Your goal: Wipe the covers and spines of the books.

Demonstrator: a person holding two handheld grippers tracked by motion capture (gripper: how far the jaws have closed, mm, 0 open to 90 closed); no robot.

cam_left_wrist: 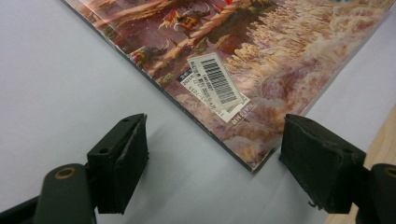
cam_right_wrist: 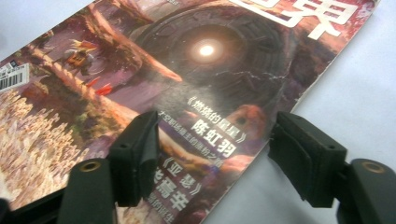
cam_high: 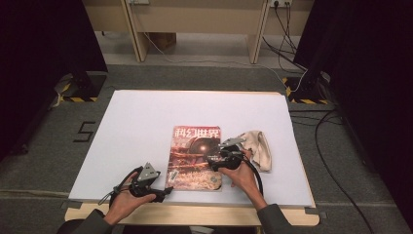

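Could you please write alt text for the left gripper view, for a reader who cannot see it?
The near corner of a magazine with a colourful illustrated cover lies on a white table, between the open black jaws of the left gripper, which touch nothing. A white barcode sticker sits on the cover near that corner.

In the right gripper view, the right gripper (cam_right_wrist: 210, 149) is seen with its two black jaws set wide apart and nothing pressed between the pads. Below them a magazine (cam_right_wrist: 187, 79) is laid flat on the white table (cam_right_wrist: 355, 84). One jaw is placed over the cover, the other over the table just beside the magazine's edge. A barcode label (cam_right_wrist: 14, 77) is seen at the picture's left border.
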